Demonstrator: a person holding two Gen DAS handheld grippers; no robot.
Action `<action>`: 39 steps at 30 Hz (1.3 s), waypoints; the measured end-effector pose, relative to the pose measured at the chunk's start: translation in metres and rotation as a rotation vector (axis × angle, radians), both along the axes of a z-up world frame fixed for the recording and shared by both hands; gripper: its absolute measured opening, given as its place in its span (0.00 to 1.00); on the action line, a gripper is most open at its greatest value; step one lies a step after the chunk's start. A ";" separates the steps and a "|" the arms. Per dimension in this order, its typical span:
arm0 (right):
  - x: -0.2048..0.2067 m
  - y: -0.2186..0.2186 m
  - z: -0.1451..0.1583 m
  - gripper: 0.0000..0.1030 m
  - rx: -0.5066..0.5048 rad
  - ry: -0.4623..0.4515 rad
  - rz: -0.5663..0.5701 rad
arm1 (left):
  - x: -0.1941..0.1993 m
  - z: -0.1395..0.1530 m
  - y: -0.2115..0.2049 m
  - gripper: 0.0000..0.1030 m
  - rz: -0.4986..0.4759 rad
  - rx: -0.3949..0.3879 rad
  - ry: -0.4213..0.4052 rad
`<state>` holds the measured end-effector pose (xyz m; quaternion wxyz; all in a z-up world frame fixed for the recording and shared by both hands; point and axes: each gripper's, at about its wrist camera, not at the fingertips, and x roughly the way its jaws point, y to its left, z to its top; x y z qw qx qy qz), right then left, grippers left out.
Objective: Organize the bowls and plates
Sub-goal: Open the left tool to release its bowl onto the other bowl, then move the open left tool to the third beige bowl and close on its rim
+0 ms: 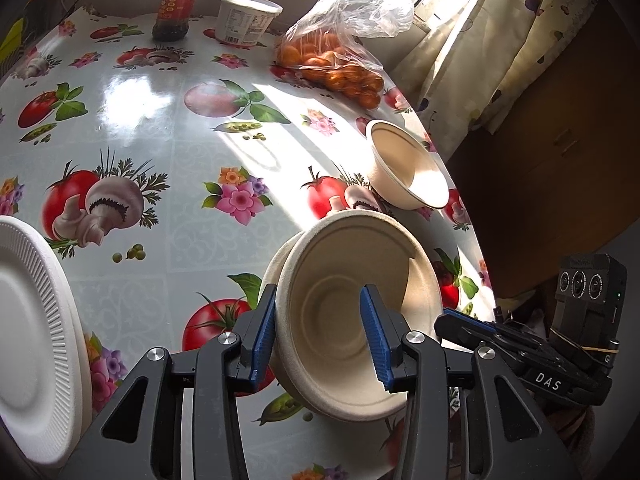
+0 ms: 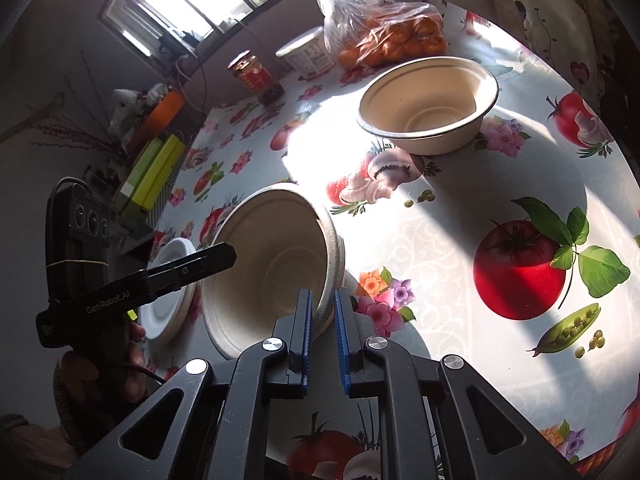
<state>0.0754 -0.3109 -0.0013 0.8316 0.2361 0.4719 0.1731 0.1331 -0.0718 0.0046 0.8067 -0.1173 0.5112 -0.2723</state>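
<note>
A beige paper bowl [image 1: 340,272] hangs tilted on its side over the table, with a second rim showing behind it as if two are nested. My left gripper [image 1: 319,289] straddles its left wall, one pad pressed on the outside and the other inside the bowl. In the right wrist view the same bowl [image 2: 272,248] has its right rim pinched between the pads of my right gripper [image 2: 322,292]. Another beige bowl [image 1: 408,176] [image 2: 428,108] stands upright further back near the table edge. A stack of white foam plates [image 1: 32,320] [image 2: 168,280] lies at the left.
On the far side of the vegetable-print tablecloth [image 1: 160,128] stand a sauce jar [image 1: 176,4], a white tub [image 1: 246,18] and a plastic bag of oranges [image 1: 332,60]. The table's rounded edge [image 1: 472,216] runs close by the upright bowl, with a curtain [image 1: 500,60] beyond. A hand [image 2: 100,364] holds the left gripper.
</note>
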 end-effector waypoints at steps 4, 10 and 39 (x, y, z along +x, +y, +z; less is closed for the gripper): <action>0.000 -0.002 0.001 0.11 0.009 0.003 -0.003 | 0.000 0.002 0.002 0.41 0.003 -0.009 -0.009; 0.000 -0.005 0.001 0.10 0.011 0.014 -0.012 | 0.000 0.006 0.006 0.41 0.017 0.004 -0.034; 0.009 -0.046 0.043 0.26 -0.104 -0.086 -0.122 | 0.036 0.061 -0.024 0.41 -0.048 0.074 -0.145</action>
